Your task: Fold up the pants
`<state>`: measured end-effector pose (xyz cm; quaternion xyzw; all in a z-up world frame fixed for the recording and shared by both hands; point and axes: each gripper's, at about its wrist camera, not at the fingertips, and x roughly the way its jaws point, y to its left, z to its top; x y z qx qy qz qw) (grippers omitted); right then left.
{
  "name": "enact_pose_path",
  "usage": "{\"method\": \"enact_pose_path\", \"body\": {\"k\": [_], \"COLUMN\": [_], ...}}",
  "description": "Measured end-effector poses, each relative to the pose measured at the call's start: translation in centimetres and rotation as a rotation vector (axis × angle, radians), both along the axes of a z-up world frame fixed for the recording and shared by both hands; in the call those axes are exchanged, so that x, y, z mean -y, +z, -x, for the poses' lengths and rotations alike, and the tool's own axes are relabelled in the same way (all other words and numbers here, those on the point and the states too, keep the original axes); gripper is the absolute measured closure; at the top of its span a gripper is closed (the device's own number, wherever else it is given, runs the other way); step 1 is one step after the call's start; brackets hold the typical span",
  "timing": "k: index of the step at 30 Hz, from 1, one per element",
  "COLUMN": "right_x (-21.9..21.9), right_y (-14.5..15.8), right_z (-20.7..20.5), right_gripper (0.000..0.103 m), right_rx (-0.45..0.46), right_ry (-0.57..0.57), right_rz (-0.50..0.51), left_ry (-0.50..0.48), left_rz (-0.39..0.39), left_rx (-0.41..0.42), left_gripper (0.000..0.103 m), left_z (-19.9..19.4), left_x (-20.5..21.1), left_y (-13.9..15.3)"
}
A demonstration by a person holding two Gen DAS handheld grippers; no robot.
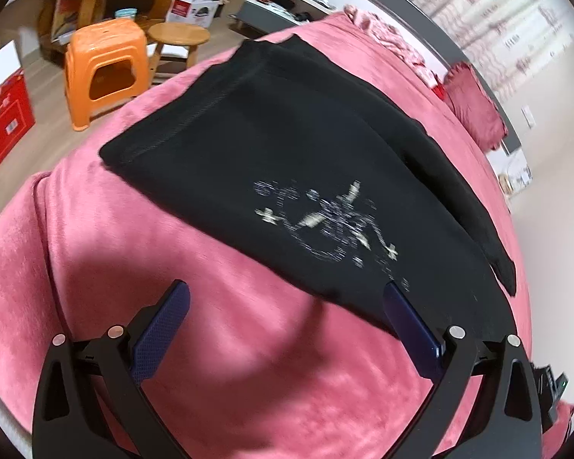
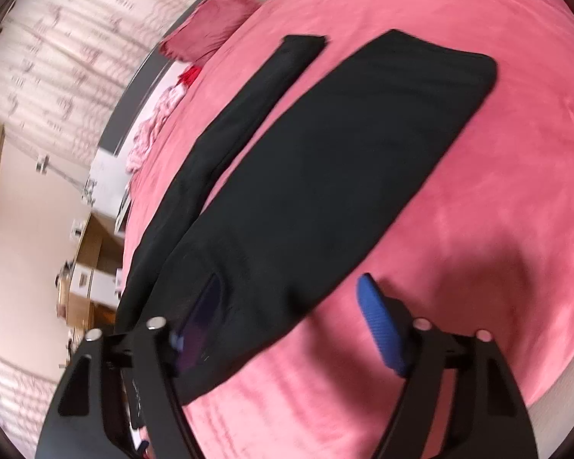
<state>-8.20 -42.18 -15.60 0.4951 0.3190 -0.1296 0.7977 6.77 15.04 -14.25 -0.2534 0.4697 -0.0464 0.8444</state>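
The black fabric pants with a white printed motif (image 1: 306, 176) lay partly folded on the pink plush bed cover (image 1: 95, 237). The left gripper (image 1: 287, 298) and right gripper (image 2: 291, 290) hovered at the garment's near edge, fingers spread apart and clamping nothing.

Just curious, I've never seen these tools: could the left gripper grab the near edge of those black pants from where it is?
Probably yes: the left gripper is open, the pants edge lies at its fingertips, unobstructed.
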Motion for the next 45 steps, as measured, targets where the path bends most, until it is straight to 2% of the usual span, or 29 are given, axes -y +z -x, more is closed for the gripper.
{"method": "enact_pose_path", "body": {"k": [4, 8, 13, 22, 24, 28, 29, 30, 32, 35, 40, 45], "right_x": [2.4, 4.7, 5.8, 6.5, 6.7, 6.8, 6.7, 6.5, 6.4, 6.2, 5.8, 5.8], "right_y": [-2.4, -4.4, -4.6, -4.8, -4.9, -5.0, -4.7, -4.4, -3.6, -2.2, 0.1, 1.6], "right_z": [0.4, 1.0, 1.0, -1.6, -1.9, -2.8, -3.2, -3.4, -4.1, -3.8, -2.9, -1.8], "right_gripper": [0.039, 0.052, 0.058, 0.076, 0.08, 0.086, 0.086, 0.087, 0.088, 0.089, 0.089, 0.089], "right_rx": [0.067, 0.142, 0.205, 0.165, 0.149, 0.098, 0.069, 0.046, -0.001, -0.018, 0.01, 0.026], "right_ry": [-0.047, -0.118, -0.107, -0.089, -0.089, -0.066, -0.05, -0.035, -0.003, 0.02, 0.05, 0.06], "right_rz": [-0.12, -0.223, -0.209, -0.171, -0.164, -0.112, -0.076, -0.049, 0.008, 0.062, 0.131, 0.148], "left_ry": [0.009, 0.024, 0.046, 0.06, 0.083, 0.143, 0.146, 0.141, 0.121, 0.119, 0.128, 0.093], "left_rz": [0.014, 0.064, 0.109, 0.031, 0.018, -0.017, -0.041, -0.067, -0.099, -0.068, -0.009, -0.006], "left_rx": [0.025, 0.061, 0.112, 0.126, 0.117, 0.086, 0.072, 0.064, 0.057, 0.043, 0.053, 0.084], "left_gripper": [0.003, 0.003, 0.003, 0.003, 0.011, 0.044, 0.054, 0.059, 0.076, 0.095, 0.097, 0.097], "left_z": [-0.4, -0.8, -1.3, -2.5, -2.7, -3.3, -3.5, -3.7, -3.9, -3.8, -2.7, -0.9], "left_x": [-0.4, -0.9, -1.4, -1.0, -1.0, -1.7, -1.8, -1.8, -1.9, -2.9, -4.2, -4.5], "left_y": [-0.5, -0.9, -1.3, -1.3, -1.3, -1.4, -1.4, -1.3, -1.2, -0.7, 1.0, 3.0]}}
